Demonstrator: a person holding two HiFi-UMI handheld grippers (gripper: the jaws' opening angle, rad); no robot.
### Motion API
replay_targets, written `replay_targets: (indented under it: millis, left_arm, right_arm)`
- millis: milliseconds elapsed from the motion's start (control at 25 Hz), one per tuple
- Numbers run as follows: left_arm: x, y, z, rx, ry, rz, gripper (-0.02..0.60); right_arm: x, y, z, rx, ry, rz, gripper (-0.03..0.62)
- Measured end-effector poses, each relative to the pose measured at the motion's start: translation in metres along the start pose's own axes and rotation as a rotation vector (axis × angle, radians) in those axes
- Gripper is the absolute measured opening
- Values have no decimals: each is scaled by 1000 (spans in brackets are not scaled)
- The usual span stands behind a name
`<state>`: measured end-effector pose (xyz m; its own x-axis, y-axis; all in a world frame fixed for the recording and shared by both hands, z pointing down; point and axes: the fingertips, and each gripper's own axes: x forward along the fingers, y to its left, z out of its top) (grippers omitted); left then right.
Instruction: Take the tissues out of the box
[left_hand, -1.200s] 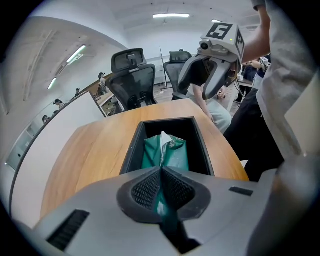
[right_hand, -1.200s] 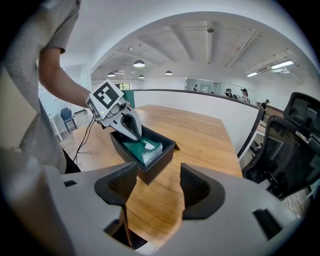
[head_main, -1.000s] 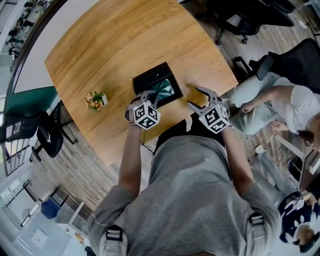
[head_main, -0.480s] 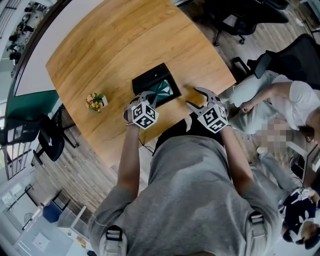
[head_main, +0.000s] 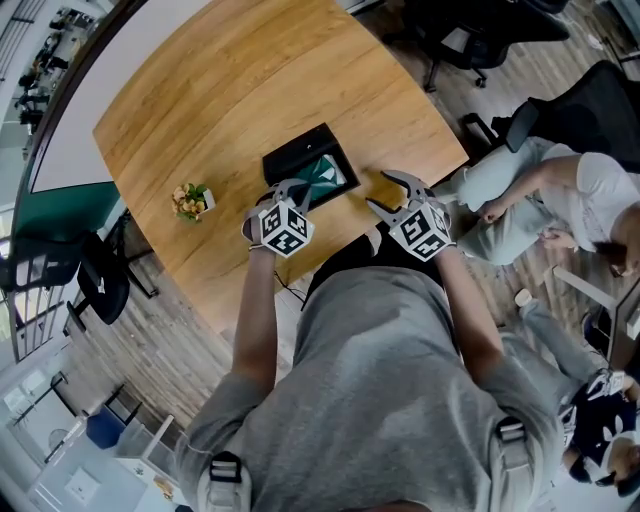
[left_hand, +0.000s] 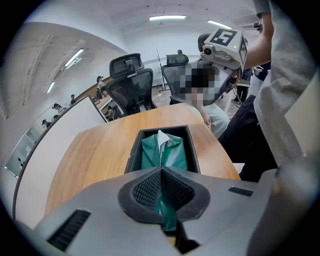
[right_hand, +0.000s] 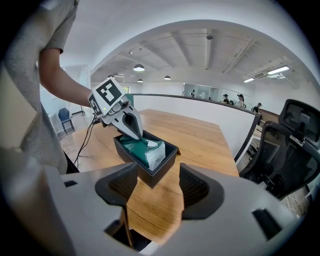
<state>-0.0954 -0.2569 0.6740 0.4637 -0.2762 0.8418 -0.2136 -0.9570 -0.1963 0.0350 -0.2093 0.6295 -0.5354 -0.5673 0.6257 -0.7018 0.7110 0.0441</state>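
The tissue pack (left_hand: 164, 150), green-wrapped with a white tissue showing at its slot, lies in the black open-topped box (head_main: 292, 155). The box stands on the wooden table (head_main: 230, 90), close to the edge nearest me and toward that edge's right half.

My left gripper (left_hand: 161, 174) points steeply down at the near end of the box. Its ribbed pads are pressed together on a fold of the green wrapper, which runs up between them. The pack itself rests low in the box, its far end below the rim.

My right gripper (right_hand: 157, 186) hangs over the near edge of the table, to the right of the box and apart from it. Its jaws stand wide with only bare wood between them.

Step in hand, as I judge it: the grasp is made and the lift out is not yet done. The next move calls for a straight upward pull that clears the box walls. The free right gripper could press the rim down if the box rises with the pack.

A small potted plant (head_main: 190, 200) stands toward the left end of the near edge. Office chairs (left_hand: 131, 82) stand beyond the table.
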Motion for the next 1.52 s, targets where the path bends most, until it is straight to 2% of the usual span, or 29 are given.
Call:
replay_targets:
  millis: [720,1520]
  left_arm:
    - [-51,10,27,54,-70,116,20]
    - [-110,20,23,58,-79,233,20]
  right_arm:
    - [-9,8,21,-14,-85,-34,265]
    - [-1,18,60,-87,-180,-33,281]
